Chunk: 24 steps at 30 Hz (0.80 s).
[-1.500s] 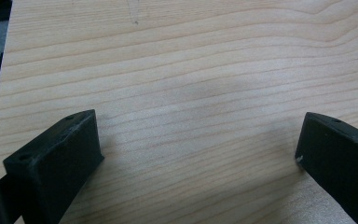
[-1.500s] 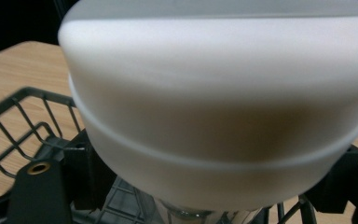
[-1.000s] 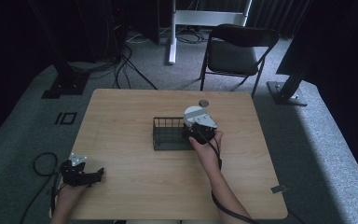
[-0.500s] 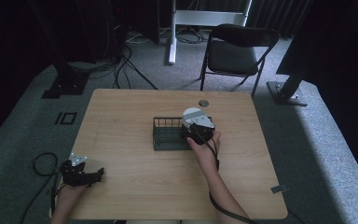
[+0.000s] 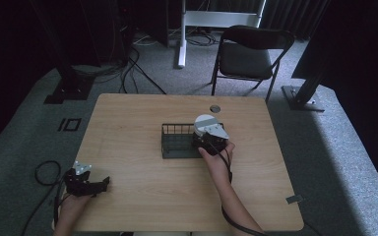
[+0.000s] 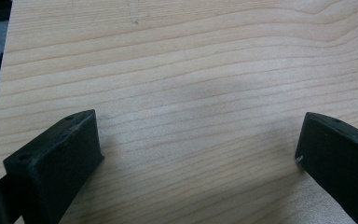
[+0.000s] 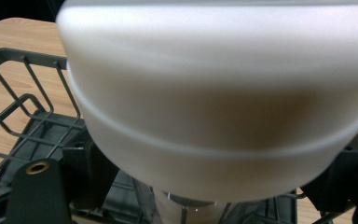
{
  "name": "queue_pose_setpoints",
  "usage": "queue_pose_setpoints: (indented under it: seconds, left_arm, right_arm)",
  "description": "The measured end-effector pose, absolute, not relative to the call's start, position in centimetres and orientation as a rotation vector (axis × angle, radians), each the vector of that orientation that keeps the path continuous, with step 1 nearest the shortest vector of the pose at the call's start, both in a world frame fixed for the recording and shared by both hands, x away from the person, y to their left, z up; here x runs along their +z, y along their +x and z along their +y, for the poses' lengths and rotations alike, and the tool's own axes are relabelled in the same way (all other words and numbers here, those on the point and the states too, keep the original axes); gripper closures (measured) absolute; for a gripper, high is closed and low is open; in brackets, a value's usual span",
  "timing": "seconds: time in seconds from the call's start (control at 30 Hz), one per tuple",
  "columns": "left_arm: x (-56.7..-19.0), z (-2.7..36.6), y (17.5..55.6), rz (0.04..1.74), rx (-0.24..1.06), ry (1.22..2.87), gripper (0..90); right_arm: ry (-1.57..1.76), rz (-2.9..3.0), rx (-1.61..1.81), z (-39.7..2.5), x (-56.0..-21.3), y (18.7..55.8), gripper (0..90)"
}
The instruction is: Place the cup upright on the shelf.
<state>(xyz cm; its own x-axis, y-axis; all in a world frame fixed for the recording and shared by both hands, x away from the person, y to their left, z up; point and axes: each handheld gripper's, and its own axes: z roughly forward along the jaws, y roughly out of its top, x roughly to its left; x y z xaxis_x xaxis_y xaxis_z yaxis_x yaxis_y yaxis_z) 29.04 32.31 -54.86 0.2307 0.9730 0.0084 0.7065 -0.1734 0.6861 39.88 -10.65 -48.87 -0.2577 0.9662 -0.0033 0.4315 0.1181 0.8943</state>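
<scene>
Right hand-held gripper [image 5: 207, 140] clamps a white cup [image 7: 214, 107] over the right end of the wire basket [image 5: 177, 147]. Best lower it straight, clear of the rim. Left hand-held gripper [image 5: 84, 183], jaws spread, empty, sits well left of the basket on the tabletop [image 5: 128, 123].

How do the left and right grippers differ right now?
The left gripper hovers at the table's near left corner; the right gripper is at the wire rack mid-table. The left's jaws are wide apart over bare wood with nothing between them; the right is closed on a white cup over the rack. Both are hand-held.
</scene>
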Motion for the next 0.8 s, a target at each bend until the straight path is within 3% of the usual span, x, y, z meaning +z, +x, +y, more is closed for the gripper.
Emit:
queue_pose_setpoints:
  seconds: [0.2, 0.8]
  left_arm:
    - [-54.86, 32.3, 29.04, 1.534, 0.619, 1.952, 0.1]
    - [-54.86, 32.3, 29.04, 1.534, 0.619, 1.952, 0.1]
  right_arm:
    - [1.33, 1.793, 1.107, -10.8, -48.86, 39.76, 13.2]
    - [1.324, 1.784, 1.151, -11.6, -48.61, 39.32, 11.9]
